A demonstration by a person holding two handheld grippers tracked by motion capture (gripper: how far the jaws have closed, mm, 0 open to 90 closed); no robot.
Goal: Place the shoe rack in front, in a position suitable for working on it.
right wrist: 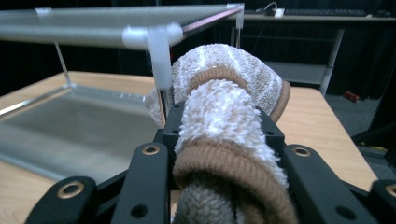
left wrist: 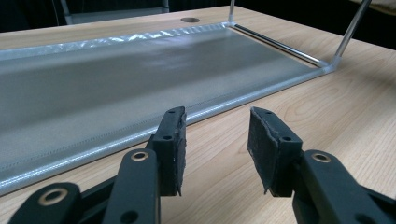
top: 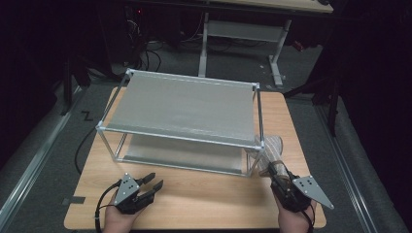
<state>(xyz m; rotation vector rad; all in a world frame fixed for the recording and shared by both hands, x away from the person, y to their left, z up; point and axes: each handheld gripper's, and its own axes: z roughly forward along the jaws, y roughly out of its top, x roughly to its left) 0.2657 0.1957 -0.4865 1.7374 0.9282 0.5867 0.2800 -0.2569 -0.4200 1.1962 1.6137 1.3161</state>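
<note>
No legible text, label, brand, number or sign anywhere in any of the three views.

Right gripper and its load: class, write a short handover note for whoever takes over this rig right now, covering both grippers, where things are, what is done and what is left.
Right gripper: shut on a rolled beige towel with brown bands, held by the near right corner post of the two-tier rack.
Left gripper: open, holding nothing, low over the wooden table in front of the rack's lower shelf.
Done: towel picked up.
Left: probably to place the towel on a shelf; neither shelf holds anything yet. Mind the corner post close to the towel.
</note>
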